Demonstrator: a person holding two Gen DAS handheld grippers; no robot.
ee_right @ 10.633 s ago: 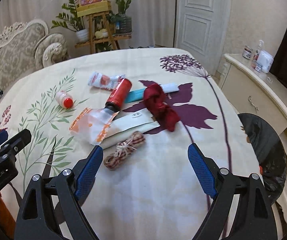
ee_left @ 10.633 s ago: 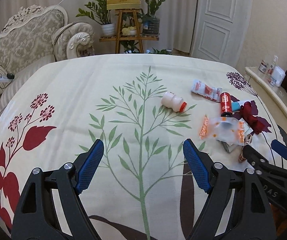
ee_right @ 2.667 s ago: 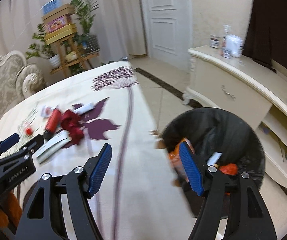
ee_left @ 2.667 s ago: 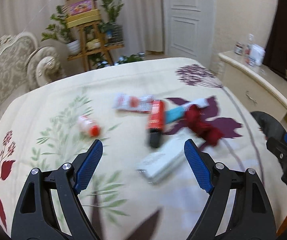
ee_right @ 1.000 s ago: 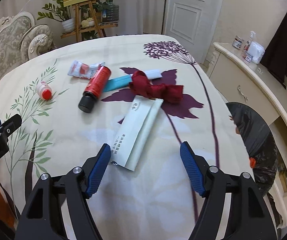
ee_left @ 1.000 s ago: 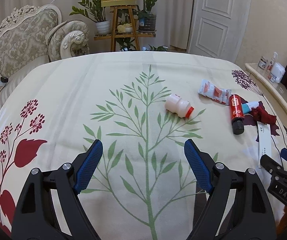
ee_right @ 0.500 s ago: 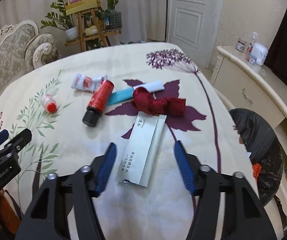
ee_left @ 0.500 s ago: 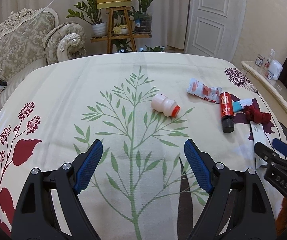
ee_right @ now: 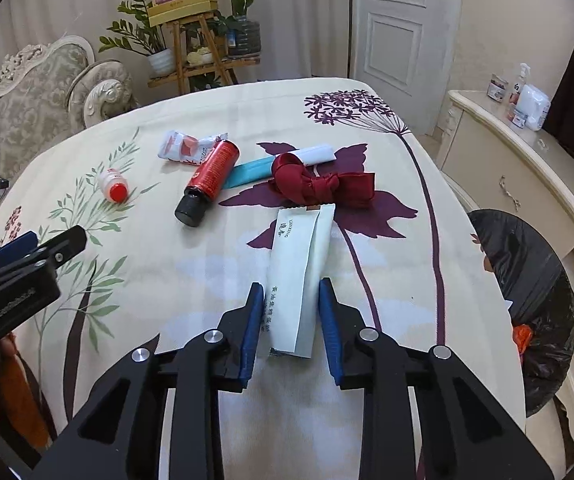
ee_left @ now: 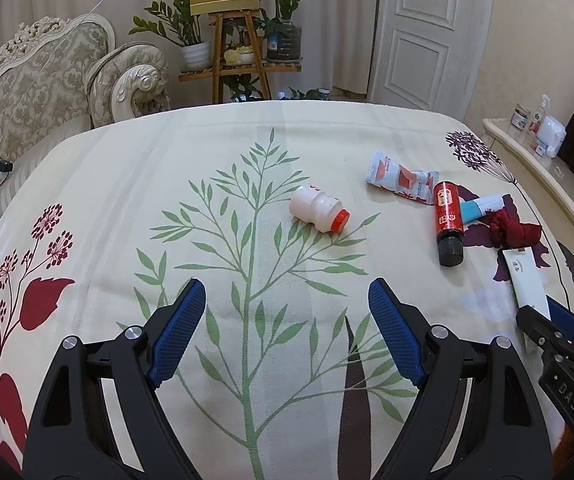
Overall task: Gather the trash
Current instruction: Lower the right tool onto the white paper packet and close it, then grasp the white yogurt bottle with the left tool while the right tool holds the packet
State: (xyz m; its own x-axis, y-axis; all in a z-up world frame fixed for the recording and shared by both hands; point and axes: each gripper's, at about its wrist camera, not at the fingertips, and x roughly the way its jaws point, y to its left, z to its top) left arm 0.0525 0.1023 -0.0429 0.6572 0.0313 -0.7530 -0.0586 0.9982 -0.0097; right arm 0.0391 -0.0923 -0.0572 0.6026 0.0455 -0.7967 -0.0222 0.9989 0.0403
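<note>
right gripper (ee_right: pixel 291 322) fingers have just been closing around the near end of the white packet (ee_right: pixel 301 270) on the tabletop (ee_right: pixel 167 280); pads at its edges, firm grip not confirmed. left gripper (ee_left: pixel 283 336) held wide open, empty. bin bag (ee_right: pixel 527 280) well right; lift expected next.

Left gripper (ee_left: pixel 287 316): jaws wide apart, empty, angled down, hovering. Right gripper (ee_right: pixel 291 312): angled down, jaws just been closing, now narrow, a flat packet between the blue pads (ee_right: pixel 253 326); firm contact not clear.
</note>
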